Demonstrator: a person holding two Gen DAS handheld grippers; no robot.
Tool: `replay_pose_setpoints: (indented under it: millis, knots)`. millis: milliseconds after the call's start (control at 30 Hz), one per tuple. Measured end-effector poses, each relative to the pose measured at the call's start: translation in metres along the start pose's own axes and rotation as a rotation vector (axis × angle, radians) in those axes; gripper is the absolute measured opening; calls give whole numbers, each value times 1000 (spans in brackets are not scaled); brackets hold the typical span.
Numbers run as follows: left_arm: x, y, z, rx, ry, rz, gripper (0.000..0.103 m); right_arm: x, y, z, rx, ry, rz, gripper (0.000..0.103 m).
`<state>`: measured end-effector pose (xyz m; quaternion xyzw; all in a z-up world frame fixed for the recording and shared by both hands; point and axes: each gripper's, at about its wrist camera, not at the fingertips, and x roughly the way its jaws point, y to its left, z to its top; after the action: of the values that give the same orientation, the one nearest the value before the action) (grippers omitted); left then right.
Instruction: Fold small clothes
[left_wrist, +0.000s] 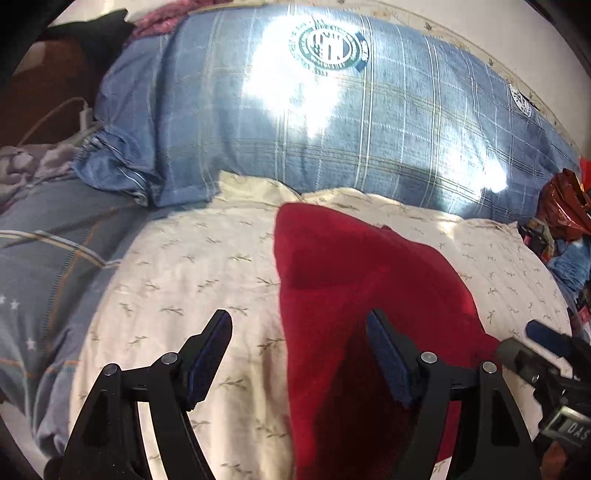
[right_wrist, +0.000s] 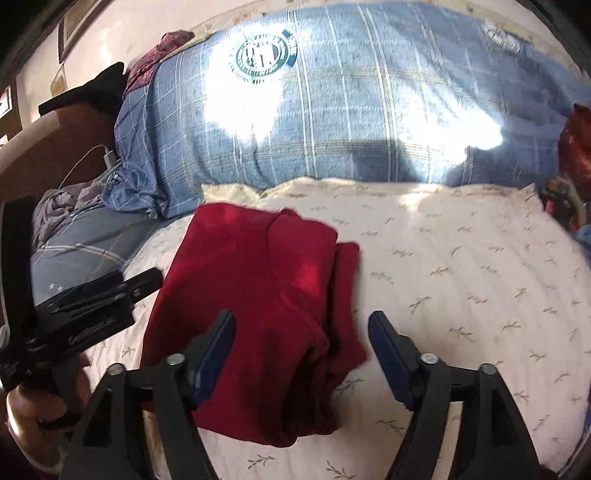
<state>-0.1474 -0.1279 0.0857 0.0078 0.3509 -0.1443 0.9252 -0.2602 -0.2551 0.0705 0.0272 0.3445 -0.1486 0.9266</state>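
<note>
A dark red garment (right_wrist: 258, 306) lies folded in layers on a cream pillow (right_wrist: 461, 280) with a small sprig print. My right gripper (right_wrist: 301, 323) hovers over the garment's near right edge, open, with nothing pressed between its blue pads. In the left wrist view the same red garment (left_wrist: 369, 280) spreads across the cream pillow (left_wrist: 192, 280), and my left gripper (left_wrist: 299, 325) stands open above its left edge, holding nothing. Each gripper shows in the other's view: the left gripper (right_wrist: 110, 291) at the garment's left side, the right gripper (left_wrist: 546, 336) at the right edge.
A large blue plaid pillow (left_wrist: 332, 122) with a round green badge lies behind the cream one. A crumpled grey cloth (right_wrist: 62, 206) and a white charger cable (right_wrist: 107, 155) sit at the left. Red and blue clutter (left_wrist: 565, 214) crowds the right edge. A hand (right_wrist: 33, 410) grips the left tool.
</note>
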Motion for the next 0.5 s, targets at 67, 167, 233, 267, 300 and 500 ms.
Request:
replay_pose_setpoints:
  millis: [67, 167, 233, 267, 300, 500]
  knots:
    - [-10, 1, -3, 0, -18, 3, 75, -3, 2, 2, 0, -14, -16, 83]
    - [-27, 3, -7, -7, -44, 2, 75, -8, 5, 4, 2, -27, -21, 84]
    - [-36, 4, -9, -5, -59, 17, 75, -9, 8, 5, 1, -34, -20, 87]
    - [-40, 5, -10, -5, -67, 22, 75, -11, 10, 6, 0, -40, -18, 87]
    - [-42, 7, -11, -8, -72, 23, 75, -13, 12, 6, -3, -43, -17, 88]
    - [-61, 13, -18, -14, -100, 33, 76, -19, 22, 7, -23, -58, -11, 89]
